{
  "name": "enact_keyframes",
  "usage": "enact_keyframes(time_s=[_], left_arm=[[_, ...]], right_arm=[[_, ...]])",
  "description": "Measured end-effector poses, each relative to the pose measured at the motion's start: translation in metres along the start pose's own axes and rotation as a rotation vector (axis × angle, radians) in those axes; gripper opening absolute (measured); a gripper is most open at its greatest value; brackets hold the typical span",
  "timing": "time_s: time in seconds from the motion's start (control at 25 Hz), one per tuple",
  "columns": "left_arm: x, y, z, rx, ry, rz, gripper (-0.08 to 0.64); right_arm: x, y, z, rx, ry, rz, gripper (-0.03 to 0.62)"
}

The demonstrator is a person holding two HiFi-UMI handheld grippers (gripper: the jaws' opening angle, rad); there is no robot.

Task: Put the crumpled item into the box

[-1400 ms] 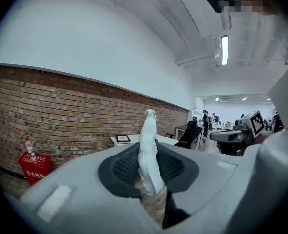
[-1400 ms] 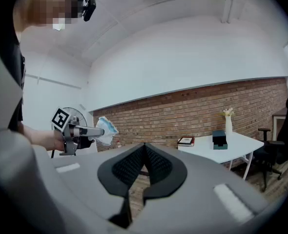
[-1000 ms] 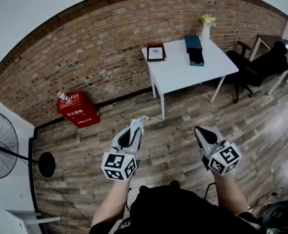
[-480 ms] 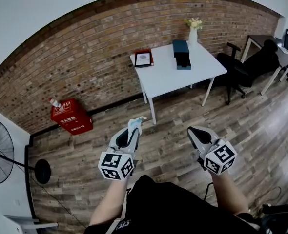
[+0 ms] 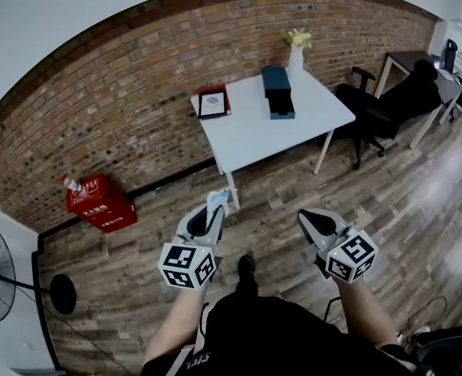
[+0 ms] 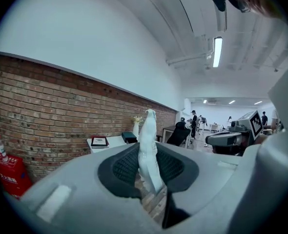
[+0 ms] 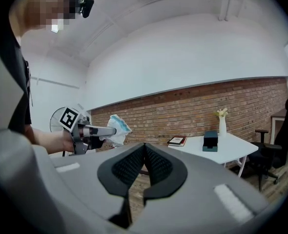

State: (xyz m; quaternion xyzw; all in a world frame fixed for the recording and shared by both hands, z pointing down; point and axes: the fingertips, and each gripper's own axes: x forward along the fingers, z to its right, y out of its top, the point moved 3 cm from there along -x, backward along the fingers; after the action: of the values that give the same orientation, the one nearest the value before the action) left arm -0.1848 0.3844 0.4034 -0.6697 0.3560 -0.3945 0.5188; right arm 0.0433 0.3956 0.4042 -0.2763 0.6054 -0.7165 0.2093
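Fingers of the left gripper pinch the crumpled item, a white wad with a touch of pale blue, held in the air above the wooden floor and well apart from the white surface ahead. Seen along the fingers, the item stands as a narrow strip between the two pads. Its long axis runs with the fingers, and its free end pokes out past their tips, up and forward toward the brick wall. From the side it shows fuller and more rumpled at that end.

The box, dark teal with a darker part at its near end, stands on the surface just beside a white vase holding pale flowers. No view shows what is inside the box. A red-edged framed picture lies at the surface's left corner, apart from the box. A red crate sits on the floor against the wall, off to the left.

The right gripper hangs level with the left, its fingers pressed together with nothing between them.
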Motion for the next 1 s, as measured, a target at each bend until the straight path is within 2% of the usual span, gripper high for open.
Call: enact_keyframes(time_s=[0.32,0.56,0.84,1.0], left_arm=[[0.104,0.011,-0.047,-0.013,-0.079,-0.04,0.081],[0.163,0.021,-0.087,-0.012,-0.127,-0.058,0.081],[0.209,0.034,-0.131,-0.03,-0.165,-0.041,0.081],[0.221,0.034,-0.146,-0.064,-0.165,-0.043,0.081]], right_arm=[[0.069,0.0,0.073,0.069,-0.058,-0.03,0.002],[0.122,0.005,0.106,0.111,-0.085,-0.046,0.002],[0.173,0.032,0.134,0.085,-0.114,-0.019,0.002],[0.188,0.034,0.138,0.069,-0.111,-0.049,0.002]])
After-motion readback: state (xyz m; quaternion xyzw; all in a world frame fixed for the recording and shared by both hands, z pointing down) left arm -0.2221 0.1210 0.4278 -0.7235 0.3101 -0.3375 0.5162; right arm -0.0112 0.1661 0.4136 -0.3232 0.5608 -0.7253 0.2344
